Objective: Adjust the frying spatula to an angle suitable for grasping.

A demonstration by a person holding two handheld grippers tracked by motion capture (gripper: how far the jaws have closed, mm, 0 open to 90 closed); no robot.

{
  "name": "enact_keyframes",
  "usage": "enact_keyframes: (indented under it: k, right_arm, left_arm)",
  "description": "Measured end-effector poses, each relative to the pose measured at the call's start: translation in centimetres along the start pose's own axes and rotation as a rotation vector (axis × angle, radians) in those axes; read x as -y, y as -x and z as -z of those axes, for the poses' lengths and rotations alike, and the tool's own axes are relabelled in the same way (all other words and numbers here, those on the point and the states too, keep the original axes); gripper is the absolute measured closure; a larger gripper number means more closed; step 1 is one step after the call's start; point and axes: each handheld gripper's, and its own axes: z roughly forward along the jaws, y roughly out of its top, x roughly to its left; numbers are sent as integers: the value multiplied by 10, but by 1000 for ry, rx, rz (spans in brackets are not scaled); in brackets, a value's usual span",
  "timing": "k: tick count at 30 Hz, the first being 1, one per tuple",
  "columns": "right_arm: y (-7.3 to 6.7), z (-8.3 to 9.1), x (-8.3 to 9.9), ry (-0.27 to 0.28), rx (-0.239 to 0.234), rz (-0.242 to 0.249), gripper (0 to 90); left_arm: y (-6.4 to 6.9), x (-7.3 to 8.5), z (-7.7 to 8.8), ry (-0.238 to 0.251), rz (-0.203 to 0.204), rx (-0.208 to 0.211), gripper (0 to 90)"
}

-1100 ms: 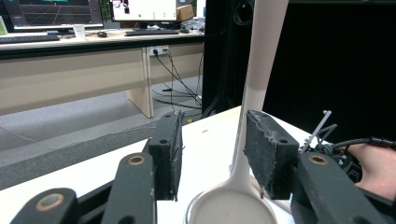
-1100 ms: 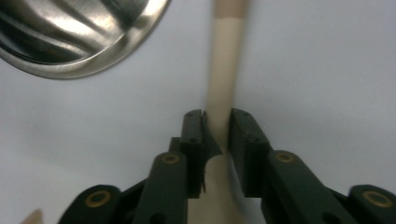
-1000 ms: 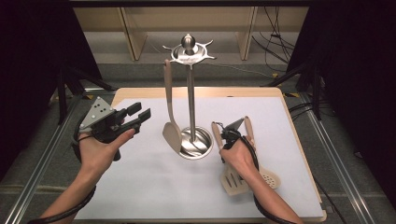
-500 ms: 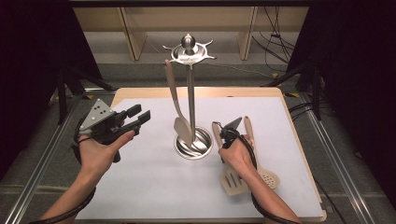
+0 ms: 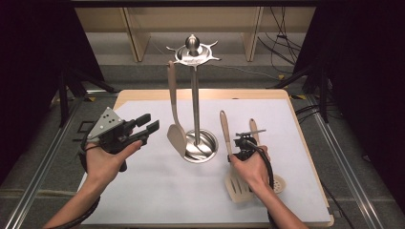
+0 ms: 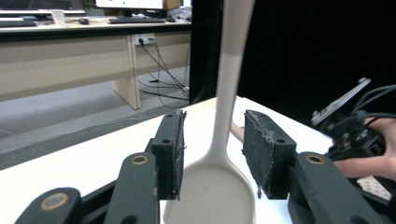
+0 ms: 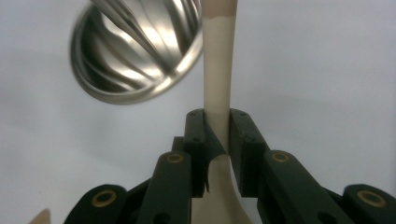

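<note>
A steel utensil stand (image 5: 195,100) rises from its round base (image 5: 205,150) at the middle of the white mat. From its top hangs a beige spatula (image 5: 175,114), which also shows in the left gripper view as the spatula (image 6: 224,116) just beyond the jaws. My left gripper (image 5: 150,121) (image 6: 212,140) stands open, left of that spatula and apart from it. My right gripper (image 5: 240,142) (image 7: 217,126) is shut on the handle of a beige slotted turner (image 5: 236,188) (image 7: 215,65), right of the base (image 7: 135,51).
A second beige slotted utensil (image 5: 278,182) lies on the mat (image 5: 157,200) under my right hand, near the right front corner. Across the table in the left gripper view are the right hand and its gripper (image 6: 350,126). Dark curtains flank the table.
My right hand has shifted left and lifted slightly, swinging the turner's handle from right-leaning to left-leaning. The hanging spatula swayed toward the pole and back. My left gripper stayed put.
</note>
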Motion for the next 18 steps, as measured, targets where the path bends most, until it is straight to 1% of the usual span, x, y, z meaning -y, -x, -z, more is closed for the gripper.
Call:
enact_keyframes:
  k: [1,2,3,4,5,6,7,8,10,11,13,14,15,16,17,18]
  right_arm:
    - [1,3,3,32,-32,16,787]
    - [5,6,6,69,-22,79,787]
    - [5,9,9,102,-24,102,787]
    - [4,11,11,116,-54,109,786]
    - [3,15,14,143,14,135,787]
    - [-2,18,16,171,-14,104,786]
    - [-4,21,19,191,-35,106,786]
    - [-8,25,22,202,-56,70,786]
    - [-5,26,23,261,-64,153,786]
    - [-6,27,23,274,-40,169,786]
    - [-9,30,25,299,-51,167,786]
    - [-13,32,27,297,-58,146,786]
    - [-14,34,28,318,-64,161,786]
    - [-17,35,29,331,-66,166,786]
    - [-16,36,28,350,-71,210,786]
    - [-20,38,30,342,-76,186,786]
  left_arm:
    - [2,1,-2,-2,0,9,577]
    - [4,1,-3,-7,-2,18,576]
    - [6,2,-4,-10,-2,25,575]
    - [9,2,-7,-11,-5,38,574]
    - [11,3,-8,-12,-8,47,574]
    - [13,3,-9,-13,-8,53,574]
    - [15,3,-10,-15,-9,58,574]
    - [17,3,-12,-16,-11,64,574]
    - [21,3,-14,-19,-12,77,574]
    - [23,3,-16,-19,-12,82,574]
    - [27,3,-19,-21,-13,93,573]
    - [29,4,-20,-24,-16,100,572]
    - [30,4,-22,-23,-15,104,571]
    - [31,4,-24,-26,-14,108,570]
    - [32,5,-26,-28,-12,112,568]
    - [33,5,-28,-29,-8,118,566]
